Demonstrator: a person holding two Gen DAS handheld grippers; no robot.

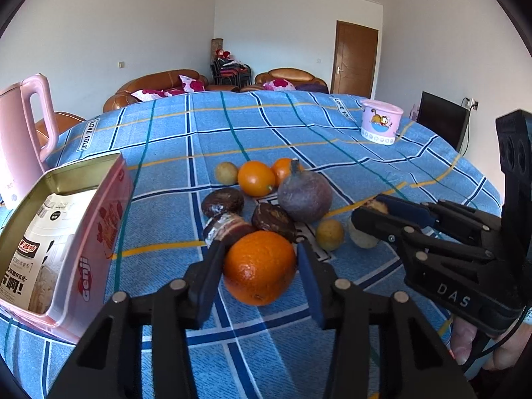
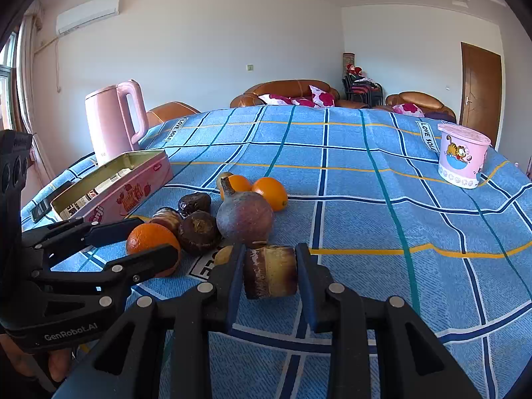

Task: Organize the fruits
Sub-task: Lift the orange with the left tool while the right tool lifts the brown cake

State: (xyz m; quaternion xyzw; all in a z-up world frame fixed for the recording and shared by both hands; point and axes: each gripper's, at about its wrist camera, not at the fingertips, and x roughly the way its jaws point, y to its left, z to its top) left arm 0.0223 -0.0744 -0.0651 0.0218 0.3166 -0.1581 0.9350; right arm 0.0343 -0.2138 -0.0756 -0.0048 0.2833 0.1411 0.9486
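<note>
So the left tongs [image 1: 261,267] have the big orange [image 1: 260,267] sitting right between the two fingers, down on the blue checked cloth of the worktop [image 1: 332,139]. The left finger looks to be against the peel, the right finger sits just beside it, so whether it's actually clamped can't be told from these views (from the right wrist camera the near finger crosses in front of the orange, which doesn't help much).

The right tongs [image 2: 270,271] are clamped on a short brownish-yellow chunk [image 2: 270,272], a stubby cylinder lying on its side with both pads pressing its ends. It sits just in front of the big purple fruit [image 2: 244,217] with the stem.

The rest of the pile is bunched behind the tongs: three dark brown shrivelled fruits [image 1: 223,201], two smaller oranges [image 1: 255,179] at the back, and a couple of little yellowish round ones [image 1: 329,234]. The purple fruit is in the middle of it all, touching the brown ones.

The open pink tin [image 1: 83,252] is off to the left of the left tongs, near but not touching the orange, with a printed packet inside. Pink kettle [image 1: 20,139] behind it, pink lidded tub [image 1: 381,121] well apart on the far right.
</note>
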